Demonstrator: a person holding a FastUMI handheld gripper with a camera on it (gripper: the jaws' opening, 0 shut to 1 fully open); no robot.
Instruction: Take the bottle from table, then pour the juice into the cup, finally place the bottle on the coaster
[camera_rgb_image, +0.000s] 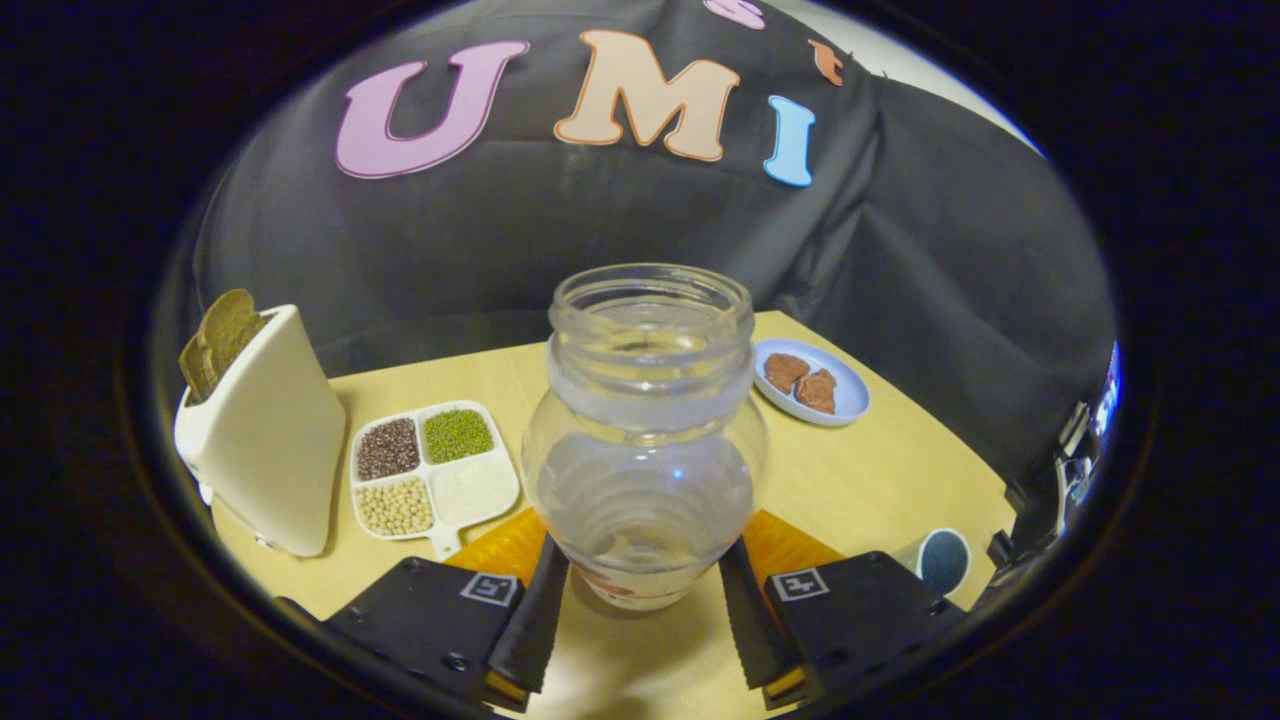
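Observation:
A clear, wide-mouthed plastic bottle (645, 450) stands upright between my fingers, its cap off and little or no liquid showing inside. My gripper (645, 605) is shut on the bottle, with both fingers (535, 620) pressing on its lower sides. An orange coaster (505, 548) lies on the table just behind the bottle's base and shows on both sides of it. I cannot tell whether the base touches the coaster. The cup (942, 560), with a dark inside, stands to the right, beyond the right finger.
A white toaster (265, 430) holding bread slices stands at the left. Beside it is a white divided tray (435, 470) of beans and grains. A pale blue plate (812, 383) with brown pieces sits at the back right of the wooden table (880, 480). Black cloth walls it in.

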